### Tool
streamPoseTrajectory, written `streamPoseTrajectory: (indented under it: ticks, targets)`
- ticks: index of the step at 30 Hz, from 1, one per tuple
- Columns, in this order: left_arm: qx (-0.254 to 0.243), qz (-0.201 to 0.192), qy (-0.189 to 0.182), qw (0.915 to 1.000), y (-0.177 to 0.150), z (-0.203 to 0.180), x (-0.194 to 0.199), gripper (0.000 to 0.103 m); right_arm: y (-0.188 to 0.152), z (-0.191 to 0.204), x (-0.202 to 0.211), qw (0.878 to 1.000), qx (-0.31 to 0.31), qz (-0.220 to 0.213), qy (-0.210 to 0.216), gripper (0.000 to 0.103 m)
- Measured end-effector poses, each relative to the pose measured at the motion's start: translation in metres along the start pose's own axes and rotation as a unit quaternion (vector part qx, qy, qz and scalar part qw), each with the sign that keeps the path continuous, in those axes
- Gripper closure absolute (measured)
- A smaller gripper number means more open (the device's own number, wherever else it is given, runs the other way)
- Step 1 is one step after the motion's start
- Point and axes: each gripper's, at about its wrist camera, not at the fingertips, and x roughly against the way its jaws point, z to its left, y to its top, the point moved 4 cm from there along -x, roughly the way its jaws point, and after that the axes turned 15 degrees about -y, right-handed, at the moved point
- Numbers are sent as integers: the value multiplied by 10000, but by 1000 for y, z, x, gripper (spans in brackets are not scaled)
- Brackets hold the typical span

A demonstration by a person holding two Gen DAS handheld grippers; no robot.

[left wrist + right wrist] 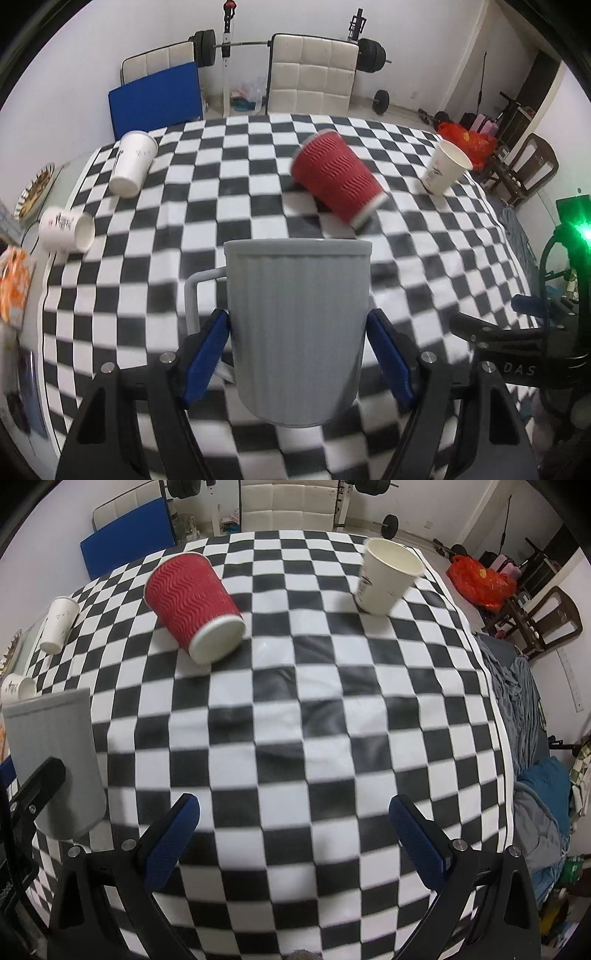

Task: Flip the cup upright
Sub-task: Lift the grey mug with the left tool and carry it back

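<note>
While left gripper fingers clamp the grey mug, right gripper gapes over checkered cloth

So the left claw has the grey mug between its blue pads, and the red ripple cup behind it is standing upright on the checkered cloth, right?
Not quite. The red ripple cup is lying on its side on the checkered cloth, as the right wrist view shows plainly. The rest holds: the left claw has the grey mug between its blue pads.

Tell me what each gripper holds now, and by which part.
The left gripper holds the grey mug by its ribbed body, one pad on each side, handle free. The right gripper is open and holds nothing.
</note>
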Motion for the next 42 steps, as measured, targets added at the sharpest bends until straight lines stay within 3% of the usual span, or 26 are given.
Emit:
streamPoseTrajectory:
  ticks: [8,17,26,42]
  targets:
    - [386,321,-119,9987,-46,-53,16,29,-57,-51,2,9997,-218,112,62,0]
    - [951,782,-290,9920,-70,-84,-32,29,-100,-100,-19,9981,-473,377,-108,0]
    - [998,942,-127,9904,-61,-89,-75,29,-108,-120,-33,9960,-690,483,-312,0]
    - [982,1085,-34,9892,-45,-88,-82,26,-109,-131,-48,9921,-977,707,-335,0]
